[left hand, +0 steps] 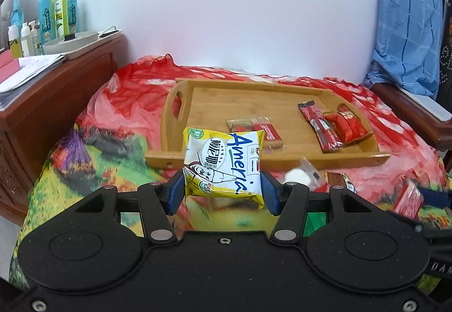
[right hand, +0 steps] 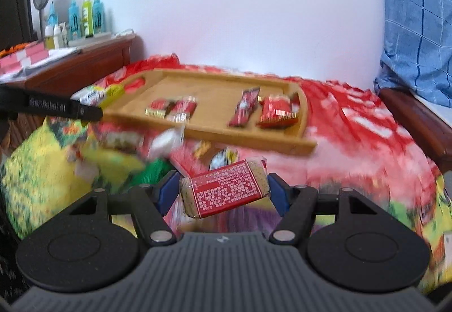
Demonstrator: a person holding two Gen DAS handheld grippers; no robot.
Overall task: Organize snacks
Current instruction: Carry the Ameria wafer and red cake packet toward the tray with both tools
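While both packets hang clear of the bedspread, either could slip short of the wooden tray [left hand: 325, 161], since each is pinched only by its puffy edges. Held across its width by the left claw [left hand: 223, 189], the yellow chip bag [left hand: 226, 165] sits just this side of the tray's near rim. Gripped at both ends by the right claw [right hand: 223, 193], the red bar [right hand: 226, 187] tilts, also on the near side of the tray [right hand: 254, 139].
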